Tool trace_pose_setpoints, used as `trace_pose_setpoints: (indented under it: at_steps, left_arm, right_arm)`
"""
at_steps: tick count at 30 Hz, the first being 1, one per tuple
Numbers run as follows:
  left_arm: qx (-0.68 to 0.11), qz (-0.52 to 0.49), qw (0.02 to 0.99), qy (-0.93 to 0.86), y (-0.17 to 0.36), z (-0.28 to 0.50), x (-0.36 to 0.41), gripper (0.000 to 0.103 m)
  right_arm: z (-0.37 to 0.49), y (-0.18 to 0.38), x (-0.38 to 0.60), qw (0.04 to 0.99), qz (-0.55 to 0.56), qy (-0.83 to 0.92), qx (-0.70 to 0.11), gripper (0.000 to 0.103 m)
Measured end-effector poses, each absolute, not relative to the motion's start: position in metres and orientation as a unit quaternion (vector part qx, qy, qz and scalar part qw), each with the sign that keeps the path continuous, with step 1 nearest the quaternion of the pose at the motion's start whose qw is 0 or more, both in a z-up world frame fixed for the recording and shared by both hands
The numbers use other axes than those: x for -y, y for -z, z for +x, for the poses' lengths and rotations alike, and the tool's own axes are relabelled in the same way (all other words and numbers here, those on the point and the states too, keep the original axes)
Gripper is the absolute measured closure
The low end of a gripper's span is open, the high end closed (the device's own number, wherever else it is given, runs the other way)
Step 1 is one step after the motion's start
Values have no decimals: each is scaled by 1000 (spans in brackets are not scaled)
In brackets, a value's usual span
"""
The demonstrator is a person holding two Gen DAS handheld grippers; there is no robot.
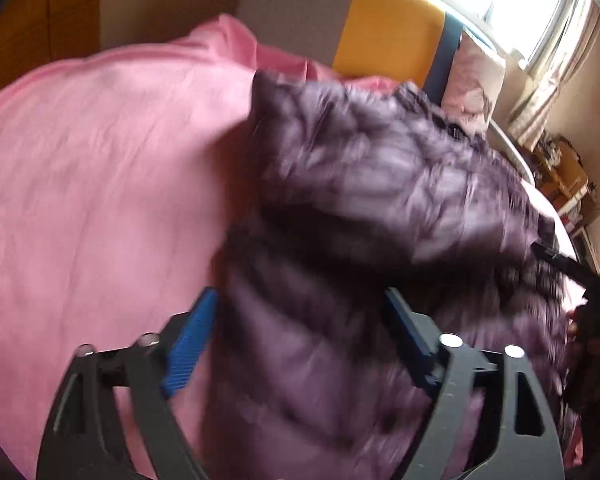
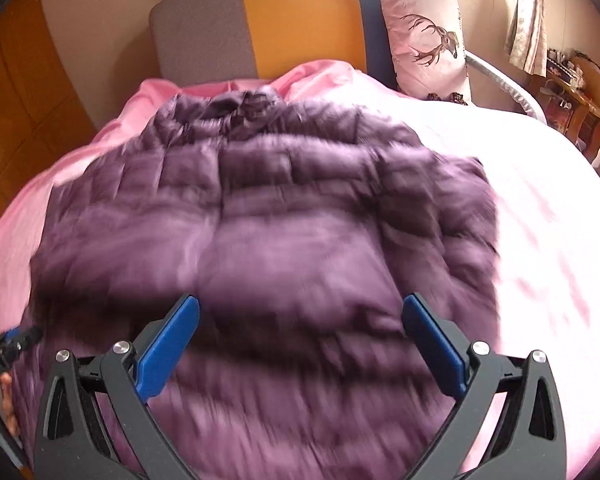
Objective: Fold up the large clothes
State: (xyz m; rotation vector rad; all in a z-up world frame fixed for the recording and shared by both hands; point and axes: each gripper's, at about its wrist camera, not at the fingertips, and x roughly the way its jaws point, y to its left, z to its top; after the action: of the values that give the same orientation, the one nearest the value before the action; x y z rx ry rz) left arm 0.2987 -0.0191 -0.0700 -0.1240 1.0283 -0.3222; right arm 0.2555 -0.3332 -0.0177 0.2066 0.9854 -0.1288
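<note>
Since the purple puffer jacket (image 2: 260,232) lies spread flat, front up, on the pink bedsheet (image 2: 540,208) with collar toward the headboard (image 2: 300,20), this looks like the start of the first fold, no fold visible yet. Left claw (image 1: 300,332) is wide open, blue pads either side of a jacket section near the garment's left edge, gripping nothing. Right claw (image 2: 300,340) is also wide open, empty, hovering over the hem area, aimed up the jacket's centreline. Both views are motion-blurred, so contact with the fabric can't be confirmed. Next move, my guess: close each claw on a side edge or sleeve, lift, carry inward across the body. Puffy fill will likely spring back; pinch deep.
</note>
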Motion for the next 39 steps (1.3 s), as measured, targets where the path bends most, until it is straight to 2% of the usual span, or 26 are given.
trace_pose_setpoints:
  at_steps: [4,10,17,21,23,24,25,26,27,28,29,31,39]
  left_arm:
    - [-486,-57,854,178,69,255,-7,33]
    - [-487,-116,839,212,70,202,-45,35]
    - [-480,-176,821,255,74,139,-71,35]
    - [-496,-171,810,261,79,108,-77,35]
    - [-514,-143,802,270,85,94,-73,35]
    - [-521,-136,797,274,88,90,-72,35]
    - [-531,-130,790,279,93,87,-70,35]
    - [-535,-126,787,280,95,87,-68,42]
    - [-536,-121,788,277,95,87,-67,52]
    - [-538,-116,786,280,95,87,-65,72]
    - [-536,-110,788,283,92,86,-64,82]
    - [-521,-99,797,287,78,84,-61,92]
    - [-419,-232,793,376,8,93,-79,95]
  right_arm:
    - [207,16,348,863,105,67,-489,2]
    - [133,30,364,844,152,45,-512,2]
    - [45,36,343,829,187,-24,-527,2]
    - [-3,51,329,808,211,-60,-547,3]
    - [-17,61,325,801,216,-69,-554,8]
    - [-22,65,322,795,218,-71,-561,20]
    - [-24,65,320,794,215,-73,-564,37]
    - [-23,64,319,793,216,-80,-564,47]
    - [-23,59,317,794,216,-90,-562,71]
    - [-22,52,314,798,209,-92,-558,79]
    - [-21,43,312,804,201,-94,-552,82]
    - [-14,23,310,817,204,-110,-528,86]
    - [12,-60,314,872,219,-153,-410,87]
